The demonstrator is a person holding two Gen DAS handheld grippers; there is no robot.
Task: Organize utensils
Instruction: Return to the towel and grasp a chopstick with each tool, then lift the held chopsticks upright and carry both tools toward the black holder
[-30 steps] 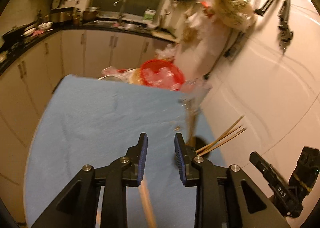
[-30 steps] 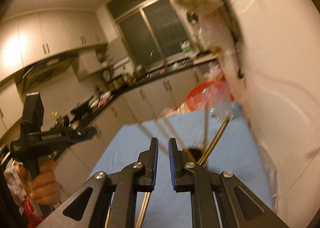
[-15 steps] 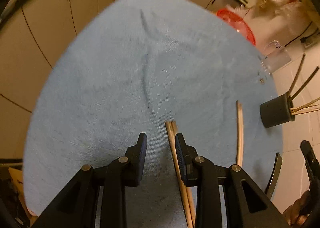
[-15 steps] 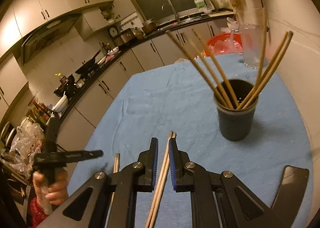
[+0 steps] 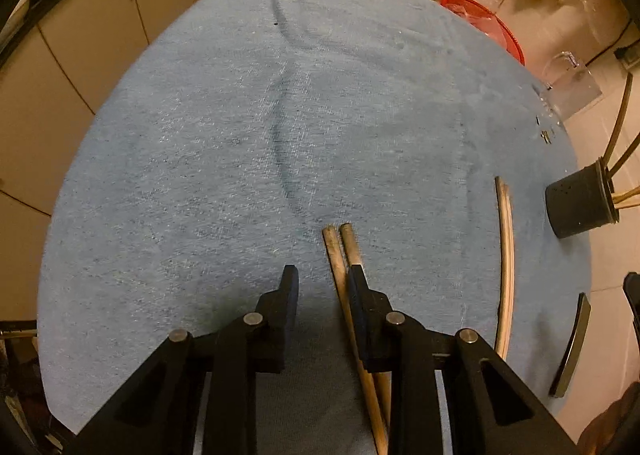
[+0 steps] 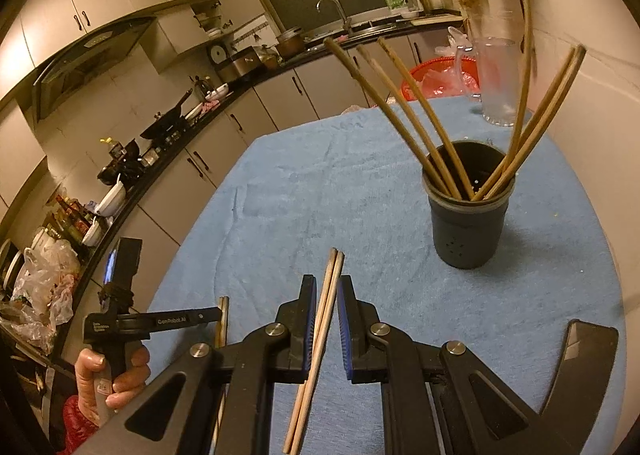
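Judging the light, stiff, slick chopstick pair (image 5: 343, 251) lying on the blue worktop (image 5: 240, 143) well left of the dark holder (image 5: 580, 203), you have your left claw (image 5: 322, 279) released around it, so clench near mid-length.

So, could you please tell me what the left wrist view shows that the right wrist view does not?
Only the left wrist view looks between the fingers of the left gripper, where a wooden chopstick pair lies against one finger.
Only the right wrist view shows the hand holding that gripper, the black wok on the counter and the sink tap.
Both show the blue cloth, the dark round chopstick holder, the red plastic basket, the clear glass jug and the second chopstick pair, held in the right gripper.
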